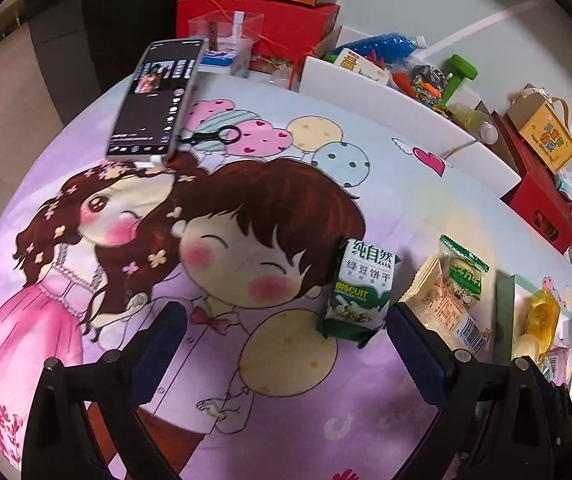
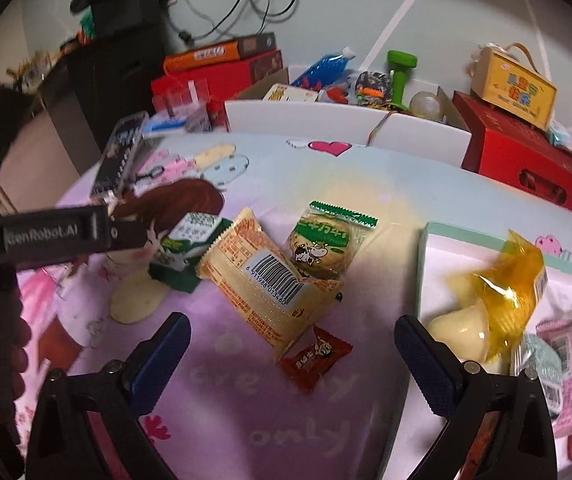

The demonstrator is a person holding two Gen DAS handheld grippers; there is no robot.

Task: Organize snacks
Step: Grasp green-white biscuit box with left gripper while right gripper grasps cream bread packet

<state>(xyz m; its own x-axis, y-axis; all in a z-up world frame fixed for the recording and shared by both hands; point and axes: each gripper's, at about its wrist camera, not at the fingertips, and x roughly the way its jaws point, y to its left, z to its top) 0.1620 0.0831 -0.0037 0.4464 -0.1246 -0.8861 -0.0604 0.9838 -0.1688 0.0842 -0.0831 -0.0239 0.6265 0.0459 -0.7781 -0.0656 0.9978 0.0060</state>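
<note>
Both hand-held grippers are hovering spread and empty over the bench. Left hand-held gripper (image 1: 286, 336) is facing the green biscuit packet (image 1: 356, 298), which is lying just beside the yellow barcode packet (image 2: 264, 280). Right hand-held gripper (image 2: 292, 348) is sitting over the small red candy (image 2: 316, 358). Pale box (image 2: 466, 240) on the right is already holding snacks. Judgement: straddle one packet squarely, pinch its body, not its crimped edge.

A phone (image 1: 157, 98) lies on the cartoon tablecloth (image 1: 286, 208).
</note>
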